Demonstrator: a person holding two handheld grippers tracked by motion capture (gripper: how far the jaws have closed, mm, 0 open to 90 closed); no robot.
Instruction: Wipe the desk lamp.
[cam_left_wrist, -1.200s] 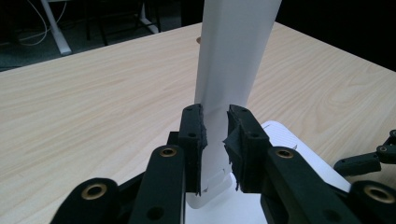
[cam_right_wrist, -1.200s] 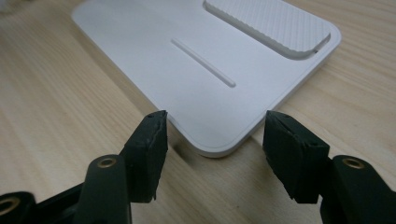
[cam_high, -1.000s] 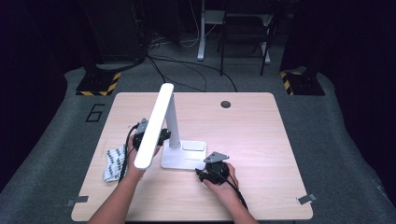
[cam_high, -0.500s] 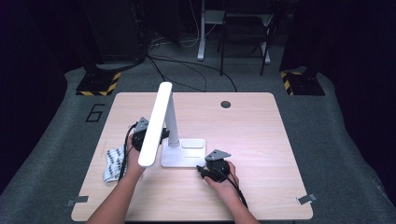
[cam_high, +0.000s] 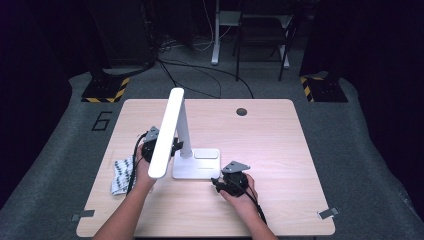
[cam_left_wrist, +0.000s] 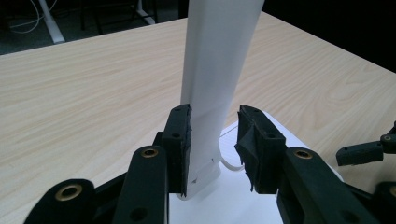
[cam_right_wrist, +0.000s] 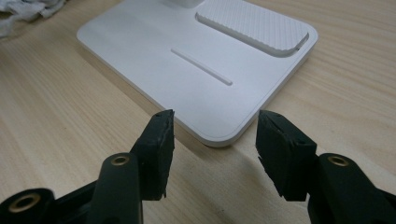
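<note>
A white desk lamp (cam_high: 192, 160) is seen standing near the middle of the wooden tabletop (cam_high: 270, 140), its flat rectangular base (cam_right_wrist: 187, 65) resting on the wood and its upright stem (cam_left_wrist: 215, 79) rising from the base's back-left part. The long lamp head (cam_high: 165, 132) is tilted out over the left side, toward the person's near edge.

The left gripper (cam_left_wrist: 212, 147) is placed around the lower stem, just above the base. Its jaws have just been opening: one pad is seen against the stem, the other pad is parted from it by a clear gap, so the stem lies between the jaws but is not clamped. In the high view the left gripper (cam_high: 172, 146) is partly hidden behind the lamp head.

The right gripper (cam_right_wrist: 212, 149) is held low over the tabletop at the near right corner of the base, jaws spread wide. The corner is framed between the two pads but is not touched by either. Its jaws have just been opening slightly, nothing gripped. In the high view the right gripper (cam_high: 220, 182) is seen just beside the base's front right edge.

A patterned cloth (cam_high: 121, 175) is lying on the tabletop left of the lamp, beside the left forearm.
</note>
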